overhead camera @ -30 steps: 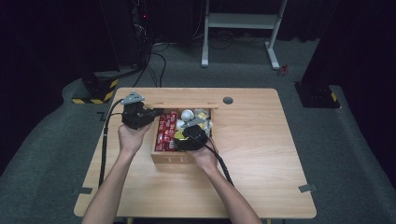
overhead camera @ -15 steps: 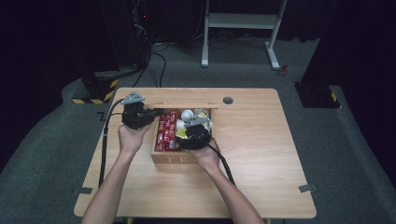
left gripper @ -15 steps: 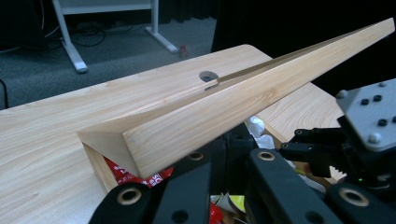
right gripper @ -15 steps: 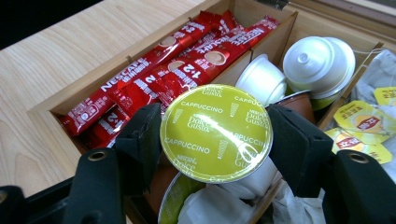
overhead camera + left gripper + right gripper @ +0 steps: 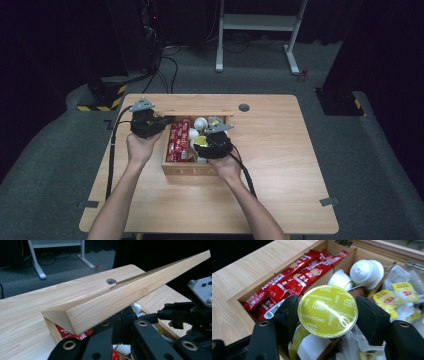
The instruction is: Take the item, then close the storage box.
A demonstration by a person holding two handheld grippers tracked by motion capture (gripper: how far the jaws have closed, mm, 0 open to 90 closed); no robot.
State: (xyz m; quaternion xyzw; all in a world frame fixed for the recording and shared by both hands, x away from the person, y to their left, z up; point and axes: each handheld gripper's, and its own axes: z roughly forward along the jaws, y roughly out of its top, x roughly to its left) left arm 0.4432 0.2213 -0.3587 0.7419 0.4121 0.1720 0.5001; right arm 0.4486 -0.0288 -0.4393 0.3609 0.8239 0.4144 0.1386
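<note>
A wooden tea box (image 5: pixel 192 167) stands mid-table with its lid (image 5: pixel 200 112) raised. My left gripper (image 5: pixel 167 120) is at the box's left rear corner. Its jaws stand close together right under the tilted lid (image 5: pixel 130 292), and their tips (image 5: pixel 125 315) are hidden by the lid's edge. My right gripper (image 5: pixel 201 142) hovers over the box, shut on a green cappuccino capsule (image 5: pixel 327 310) held foil side up. Below it lie red coffee sachets (image 5: pixel 294 275) in the left compartment, white pods (image 5: pixel 364 270) in the middle and yellow tea bags (image 5: pixel 390 296) at the right.
The light wooden table (image 5: pixel 300 175) has a round cable hole (image 5: pixel 244 107) behind the box. A white desk frame (image 5: pixel 260 30) and cables stand on the dark floor beyond the table. Black cables trail from both grippers toward the person.
The right gripper has shifted slightly over the box, still with the capsule in it. The left gripper and the lid have stayed put.
</note>
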